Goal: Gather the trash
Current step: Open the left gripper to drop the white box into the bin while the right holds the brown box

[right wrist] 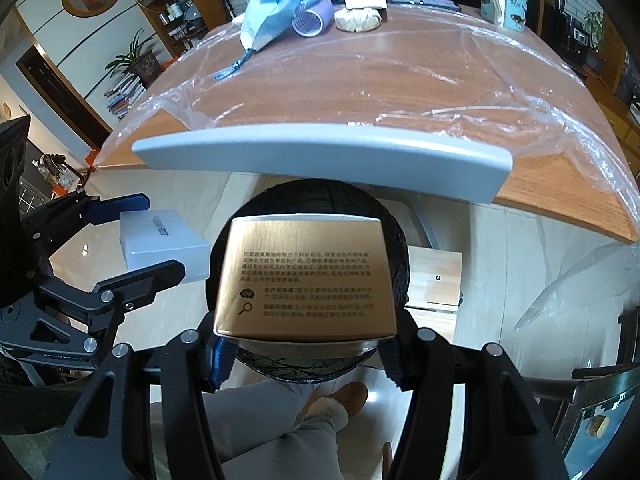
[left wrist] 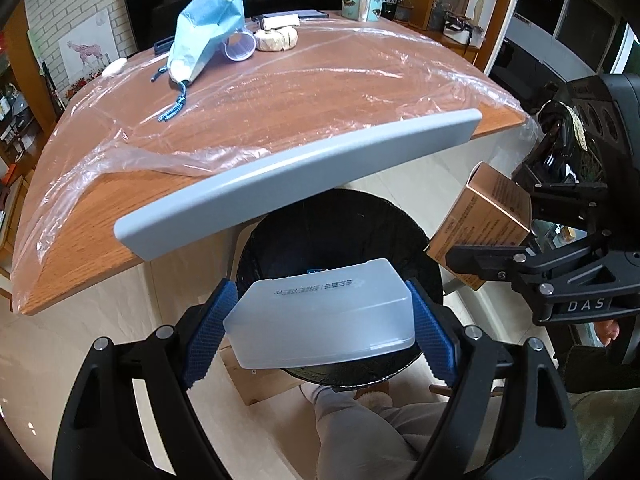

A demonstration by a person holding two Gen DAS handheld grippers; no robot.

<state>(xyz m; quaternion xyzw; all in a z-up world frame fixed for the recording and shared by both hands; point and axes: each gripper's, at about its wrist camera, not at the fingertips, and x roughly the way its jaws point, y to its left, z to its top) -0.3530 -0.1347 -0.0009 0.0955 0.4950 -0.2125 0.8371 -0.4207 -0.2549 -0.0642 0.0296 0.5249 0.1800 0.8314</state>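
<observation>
— Left gripper [left wrist: 320,316] grasps the plastic case [left wrist: 320,316], right gripper [right wrist: 306,344] the gold box [right wrist: 306,276], both above the black bin [left wrist: 340,216]

— Dropping step, probably. Next: lower, then release both over its mouth

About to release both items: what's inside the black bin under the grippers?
The black bin shows only a dark liner and a bit of blue-printed packaging. The translucent plastic box and gold carton cover most of its opening, so the rest is hidden.
</observation>
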